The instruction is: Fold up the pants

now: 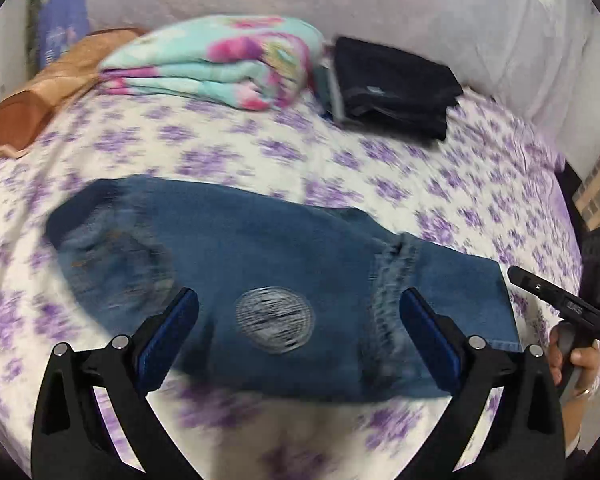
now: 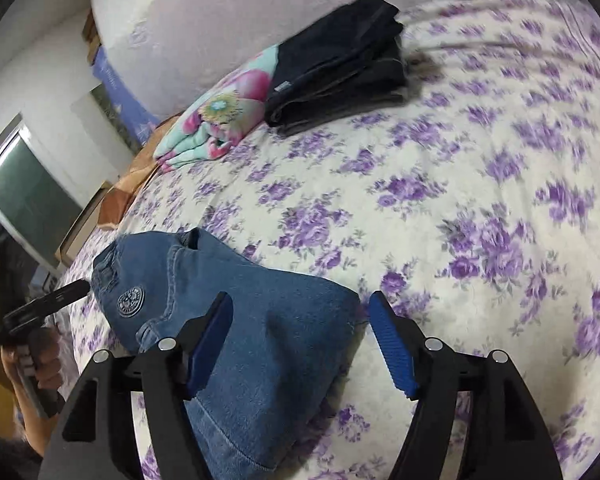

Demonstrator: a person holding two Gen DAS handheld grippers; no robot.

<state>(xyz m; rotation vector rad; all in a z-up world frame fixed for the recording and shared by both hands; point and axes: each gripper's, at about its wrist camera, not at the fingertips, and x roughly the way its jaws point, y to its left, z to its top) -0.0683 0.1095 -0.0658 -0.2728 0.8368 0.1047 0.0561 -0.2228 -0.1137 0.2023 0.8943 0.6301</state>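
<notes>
Jeans (image 2: 236, 320) folded on bedsheet (image 2: 440, 208); round patch (image 2: 131, 301) lettering unreadable.

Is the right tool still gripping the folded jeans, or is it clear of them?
Apart. The right wrist view shows the right tool open, its blue pads spread wide with bare air around them; the folded jeans lie slack on the bedsheet below.

One folded jeans (image 1: 260, 264), one blanket (image 1: 216, 60), perhaps two dark garments (image 1: 392, 88)

A bed (image 2: 480, 168) is covered by a purple-flowered sheet. A pale wall (image 2: 220, 8) is seen behind it, a window (image 2: 24, 196) at the left.
</notes>
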